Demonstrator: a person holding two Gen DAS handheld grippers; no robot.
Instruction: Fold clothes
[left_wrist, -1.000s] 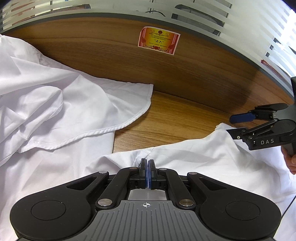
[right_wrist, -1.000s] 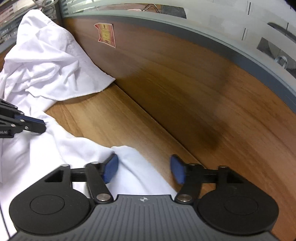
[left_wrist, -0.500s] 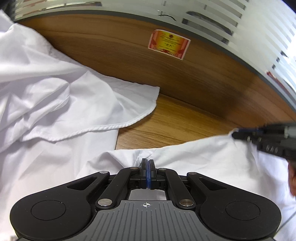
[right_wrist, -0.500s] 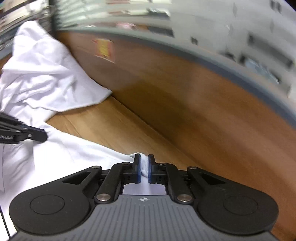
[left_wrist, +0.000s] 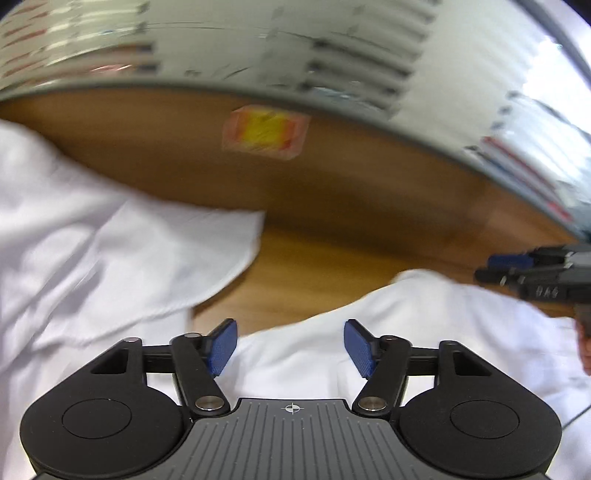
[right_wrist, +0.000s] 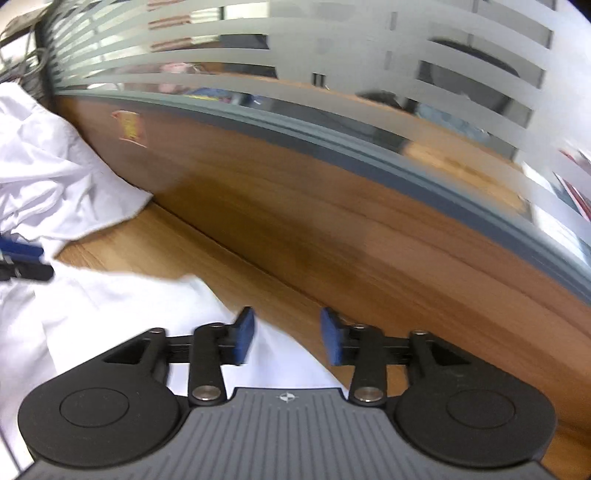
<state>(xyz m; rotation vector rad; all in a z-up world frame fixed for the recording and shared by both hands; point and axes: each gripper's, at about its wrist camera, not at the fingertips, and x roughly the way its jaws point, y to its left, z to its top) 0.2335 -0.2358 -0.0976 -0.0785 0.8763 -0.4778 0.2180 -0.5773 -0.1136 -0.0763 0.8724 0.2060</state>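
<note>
A white garment (left_wrist: 424, 332) lies on the wooden table (left_wrist: 325, 266), with a rumpled part (left_wrist: 92, 258) piled at the left. My left gripper (left_wrist: 290, 347) is open and empty just above the garment's near fold. My right gripper (right_wrist: 288, 339) is open and empty over the garment's right edge (right_wrist: 166, 306). The right gripper also shows at the right of the left wrist view (left_wrist: 517, 267), and the left gripper's fingers (right_wrist: 22, 258) show at the left edge of the right wrist view. Both views are motion-blurred.
A wooden partition (right_wrist: 332, 206) topped by striped frosted glass (right_wrist: 332, 74) runs along the table's far side. A red and yellow sticker (left_wrist: 264, 131) is on the partition. Bare wood (right_wrist: 166, 243) shows between the two cloth parts.
Both grippers were shut on the garment's edge half a second ago and have opened and let it go. The cloth has dropped onto the table. Both cameras have tilted up.
</note>
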